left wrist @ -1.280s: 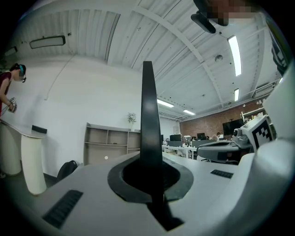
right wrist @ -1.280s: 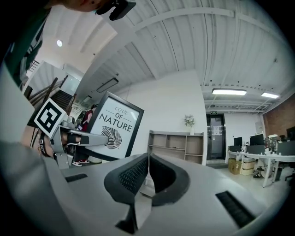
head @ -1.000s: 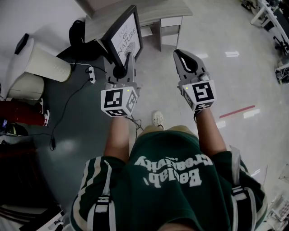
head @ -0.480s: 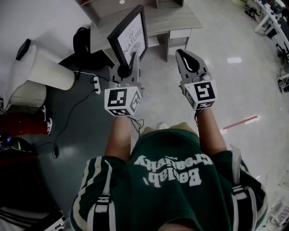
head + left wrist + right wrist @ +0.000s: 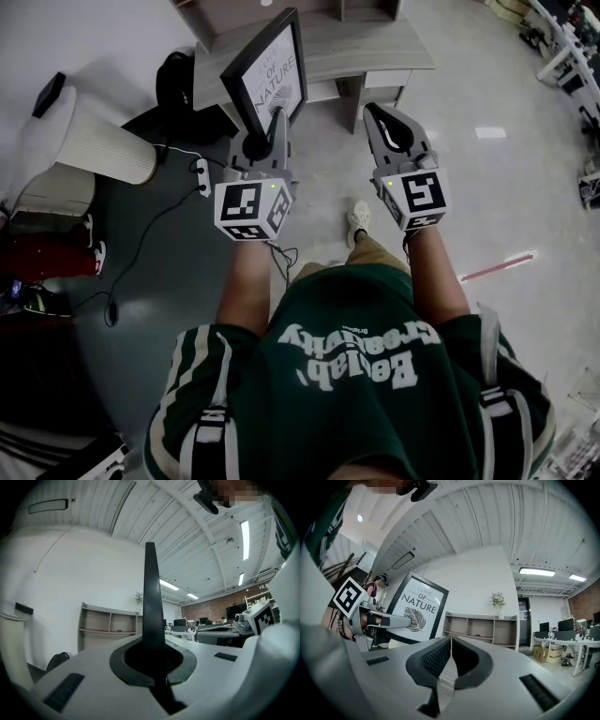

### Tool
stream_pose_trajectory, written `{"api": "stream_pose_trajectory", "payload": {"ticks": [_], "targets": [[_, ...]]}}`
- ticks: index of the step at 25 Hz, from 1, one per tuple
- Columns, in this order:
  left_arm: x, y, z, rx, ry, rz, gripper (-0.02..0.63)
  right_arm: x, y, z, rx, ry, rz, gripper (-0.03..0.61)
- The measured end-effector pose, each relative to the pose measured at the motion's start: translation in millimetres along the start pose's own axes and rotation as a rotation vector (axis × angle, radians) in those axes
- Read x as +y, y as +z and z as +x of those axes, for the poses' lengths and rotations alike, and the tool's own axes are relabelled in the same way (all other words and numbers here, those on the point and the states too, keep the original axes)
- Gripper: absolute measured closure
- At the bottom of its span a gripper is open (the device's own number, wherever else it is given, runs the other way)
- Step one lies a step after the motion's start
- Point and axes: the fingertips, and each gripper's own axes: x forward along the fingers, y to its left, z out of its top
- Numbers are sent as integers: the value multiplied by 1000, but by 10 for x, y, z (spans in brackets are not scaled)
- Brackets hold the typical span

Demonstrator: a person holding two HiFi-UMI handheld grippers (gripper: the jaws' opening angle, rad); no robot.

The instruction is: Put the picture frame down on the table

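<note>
The black picture frame, whose white print reads "Love of Nature", stands upright in the air in front of me. My left gripper is shut on its lower edge. In the left gripper view the frame shows edge-on, rising from between the closed jaws of the left gripper. My right gripper hangs beside it to the right, shut and holding nothing. The right gripper view shows the frame's front at left, beyond the right gripper's closed tips. The pale wooden table lies just beyond the frame.
A white ribbed cylinder, a black bag and a power strip with cables sit on the dark floor at left. An open shelf unit with a plant on top stands against the white wall. A red tape line marks the floor at right.
The wooden table has come closer and lower in the head view as the person steps toward it. Both grippers keep their pose, the left still holding the frame.
</note>
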Motion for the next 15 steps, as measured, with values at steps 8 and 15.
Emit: {"api": "stream_pose_trajectory", "payload": {"ticks": [8, 15], "targets": [[38, -78, 47, -20, 25, -7, 588, -92, 14, 134, -46, 17, -32, 541], [88, -154, 92, -18, 69, 6, 588, -105, -8, 266, -76, 64, -33, 541]]}}
